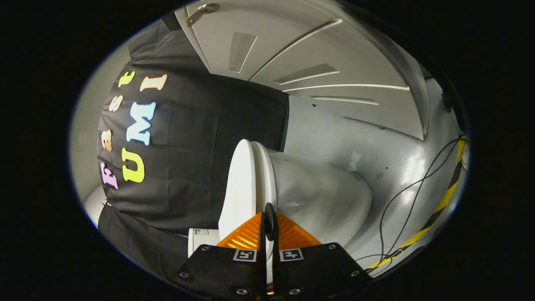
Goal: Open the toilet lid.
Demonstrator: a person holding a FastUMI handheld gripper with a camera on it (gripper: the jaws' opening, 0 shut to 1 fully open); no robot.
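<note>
The white plastic toilet lid (239,188) lies against the white seat ring (264,175), the camera being rolled sideways; its rim runs just ahead of the orange ribbed fingers (246,236). The gripper (267,228) is pressed together, seemingly over the lid's edge, though contact is hidden. Judgement: keep the pinch on the rim and swing the lid away from the white ceramic bowl (322,200). Beside the lid hangs black cloth (188,167); beyond the bowl, grey floor (368,142), loose black cables (401,209).
</note>
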